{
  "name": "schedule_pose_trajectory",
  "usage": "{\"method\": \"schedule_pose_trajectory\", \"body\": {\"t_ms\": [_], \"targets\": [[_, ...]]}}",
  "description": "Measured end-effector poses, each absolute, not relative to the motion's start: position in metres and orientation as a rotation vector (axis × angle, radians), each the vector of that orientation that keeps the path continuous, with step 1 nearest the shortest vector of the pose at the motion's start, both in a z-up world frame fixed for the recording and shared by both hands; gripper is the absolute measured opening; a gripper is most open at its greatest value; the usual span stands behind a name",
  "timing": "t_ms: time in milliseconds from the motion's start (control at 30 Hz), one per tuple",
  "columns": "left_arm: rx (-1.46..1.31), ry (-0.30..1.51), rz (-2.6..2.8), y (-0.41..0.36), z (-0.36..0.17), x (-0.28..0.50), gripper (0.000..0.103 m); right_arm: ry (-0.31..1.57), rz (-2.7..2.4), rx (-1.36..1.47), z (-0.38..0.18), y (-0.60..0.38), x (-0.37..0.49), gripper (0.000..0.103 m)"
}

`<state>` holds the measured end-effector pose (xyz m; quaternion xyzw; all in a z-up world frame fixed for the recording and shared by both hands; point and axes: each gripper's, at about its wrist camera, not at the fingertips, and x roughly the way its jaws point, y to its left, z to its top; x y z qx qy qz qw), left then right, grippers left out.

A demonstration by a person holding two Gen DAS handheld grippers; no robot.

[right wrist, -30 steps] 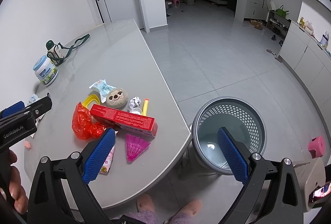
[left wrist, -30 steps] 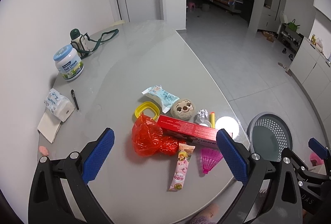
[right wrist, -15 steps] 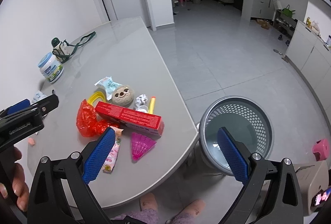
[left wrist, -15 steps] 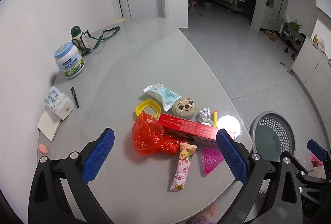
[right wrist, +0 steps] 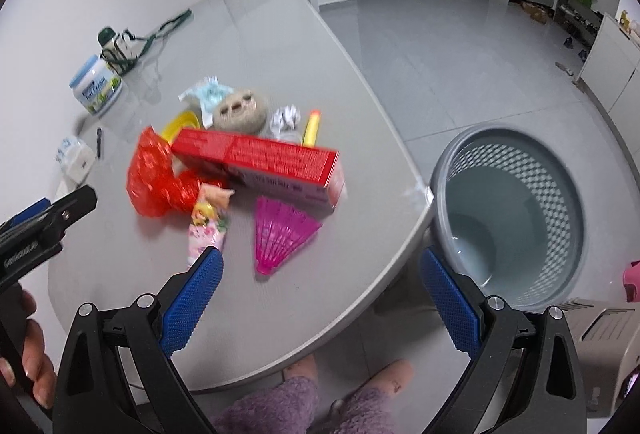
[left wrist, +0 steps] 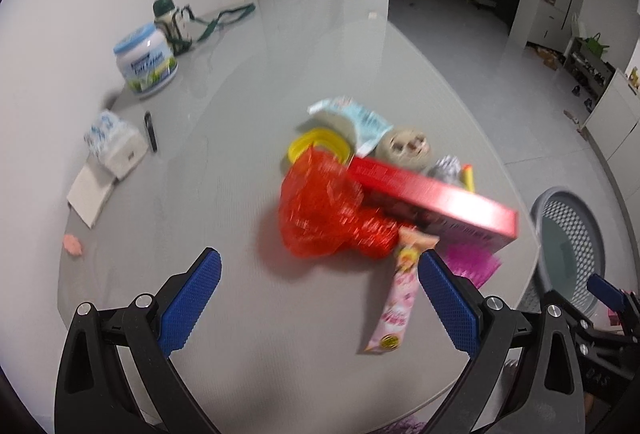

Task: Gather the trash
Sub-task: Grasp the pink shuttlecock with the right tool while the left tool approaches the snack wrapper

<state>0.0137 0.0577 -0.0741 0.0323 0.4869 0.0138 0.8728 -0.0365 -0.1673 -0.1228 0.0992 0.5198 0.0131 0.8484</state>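
Both grippers were spread wide, nothing held: left gripper, right gripper. Trash pile lay near the table edge, mesh bin on the floor just beside it. Red bag best pinched at a crumpled fold, box left undisturbed.
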Motion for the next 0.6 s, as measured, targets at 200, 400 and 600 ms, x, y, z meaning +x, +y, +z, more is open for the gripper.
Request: {"method": "schedule_pose_trajectory", "body": {"t_ms": [200,400,600], "targets": [[0.077,1.034,0.032,0.067,-0.110,0.011,0.097,1.120,0.016,0.236,-0.162,-0.155,-0.019,0.094],[0.081,1.073,0.017,0.066,-0.137,0.021,0.097,1.132,-0.009,0.220,-0.186,-0.142,-0.004,0.094],[0.084,1.075,-0.019,0.064,-0.150,0.025,0.097,1.165,-0.046,0.212,-0.208,-0.134,0.007,0.094]]}}
